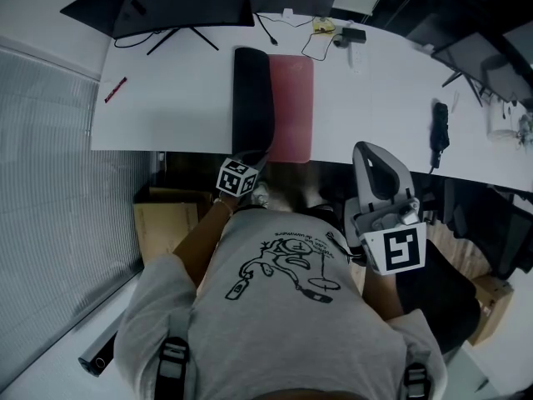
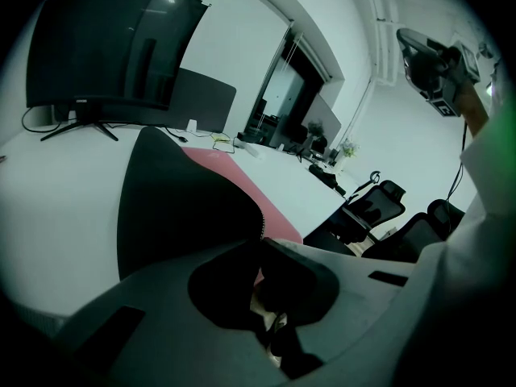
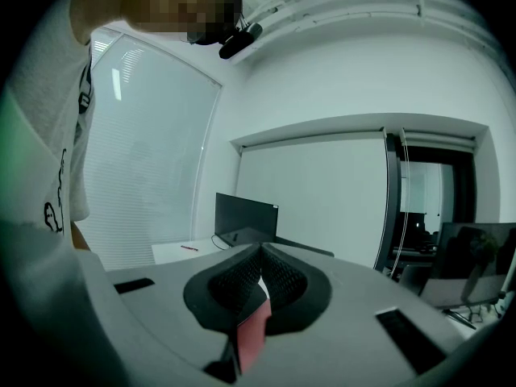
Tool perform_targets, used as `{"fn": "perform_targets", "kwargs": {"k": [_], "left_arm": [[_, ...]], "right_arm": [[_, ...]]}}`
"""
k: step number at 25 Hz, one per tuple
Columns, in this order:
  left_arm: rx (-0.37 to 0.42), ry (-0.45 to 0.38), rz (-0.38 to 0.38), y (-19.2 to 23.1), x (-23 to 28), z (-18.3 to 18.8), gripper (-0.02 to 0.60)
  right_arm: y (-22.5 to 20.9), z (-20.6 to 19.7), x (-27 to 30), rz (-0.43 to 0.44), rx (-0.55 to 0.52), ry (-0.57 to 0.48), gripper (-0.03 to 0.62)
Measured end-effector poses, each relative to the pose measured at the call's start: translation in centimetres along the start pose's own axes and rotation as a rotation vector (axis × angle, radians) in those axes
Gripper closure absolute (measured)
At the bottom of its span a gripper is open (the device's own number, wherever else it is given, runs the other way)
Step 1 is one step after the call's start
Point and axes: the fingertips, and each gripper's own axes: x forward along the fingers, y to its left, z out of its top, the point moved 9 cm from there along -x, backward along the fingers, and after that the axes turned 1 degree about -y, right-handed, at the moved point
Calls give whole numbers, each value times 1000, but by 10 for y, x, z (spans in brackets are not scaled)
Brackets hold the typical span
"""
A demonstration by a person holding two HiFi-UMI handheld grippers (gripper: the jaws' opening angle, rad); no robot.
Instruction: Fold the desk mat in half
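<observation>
One desk mat [image 1: 291, 98], two claws [image 2: 260, 242] [image 3: 260, 250]

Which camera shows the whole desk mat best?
The head view: the whole desk mat shows from above, black over pink. The left gripper view shows its near end; the right gripper view, a pink sliver.

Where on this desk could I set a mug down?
Bare desk lies between the red pen and the desk mat, and between the mat and the black gadget. The back edge is crowded: monitor stand, cables.
</observation>
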Motion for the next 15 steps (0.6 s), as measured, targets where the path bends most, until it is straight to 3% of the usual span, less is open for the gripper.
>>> {"fn": "perform_targets", "kwargs": {"k": [15], "left_arm": [[8, 4, -14, -15, 16, 9, 551]], "right_arm": [[-19, -1, -7, -3, 5, 4, 588]]}}
